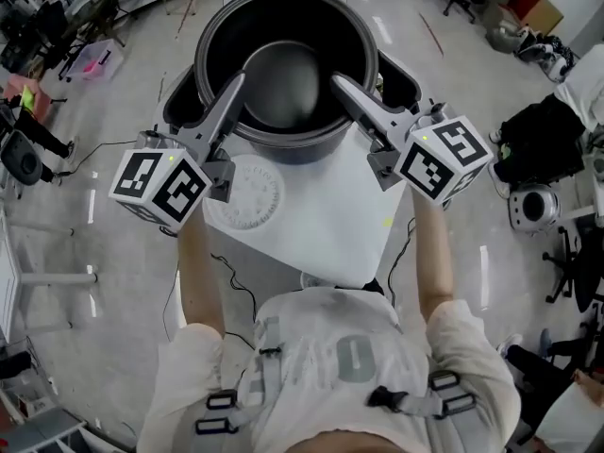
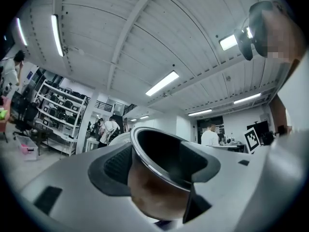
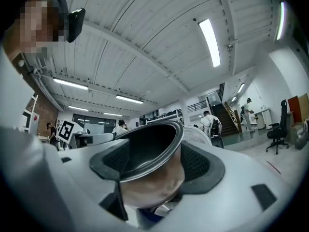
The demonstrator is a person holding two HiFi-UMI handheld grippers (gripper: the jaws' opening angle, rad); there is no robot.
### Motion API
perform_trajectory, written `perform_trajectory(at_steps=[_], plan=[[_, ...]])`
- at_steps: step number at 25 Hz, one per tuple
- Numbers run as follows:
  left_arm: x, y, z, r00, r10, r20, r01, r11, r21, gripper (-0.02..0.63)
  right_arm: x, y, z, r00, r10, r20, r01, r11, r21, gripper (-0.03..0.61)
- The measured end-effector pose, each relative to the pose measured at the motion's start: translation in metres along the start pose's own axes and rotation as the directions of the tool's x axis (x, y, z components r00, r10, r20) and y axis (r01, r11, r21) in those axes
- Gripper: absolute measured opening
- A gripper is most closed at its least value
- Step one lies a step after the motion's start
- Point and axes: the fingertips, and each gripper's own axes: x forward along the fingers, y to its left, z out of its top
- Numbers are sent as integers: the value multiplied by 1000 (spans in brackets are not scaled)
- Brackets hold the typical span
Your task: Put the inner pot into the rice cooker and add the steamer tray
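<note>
Over our white desk [image 1: 326,229] we hold the inner pot [image 1: 283,88] by its rim, left gripper [image 1: 236,85] and right gripper [image 1: 340,85] fingers clamped on opposite sides, seemingly not yet seated in the rice cooker [image 1: 404,75] beneath them, while the steamer tray [image 1: 247,196] waits behind the left fingers.

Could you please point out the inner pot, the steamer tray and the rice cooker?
inner pot [image 1: 283,88]: head view, on its dark inside bottom.
steamer tray [image 1: 255,197]: head view, on its white perforated top.
rice cooker [image 1: 176,100]: head view, on its dark body left of the inner pot.
</note>
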Motion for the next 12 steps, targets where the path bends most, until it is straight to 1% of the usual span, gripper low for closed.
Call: perform_trajectory(at_steps=[4,9,12], plan=[[26,16,-11,997,39,-61,-37,999,30,301,20,-27,-11,999,-3,-36,4,1000,30,324],[51,32,-43,988,71,-139,-72,997,-4,301,35,-58,-34,995,8,-101,0,996,85,324],[60,51,-65,975,105,-194,-107,994,-1,300,48,-69,-52,987,23,-156,-5,994,112,324]])
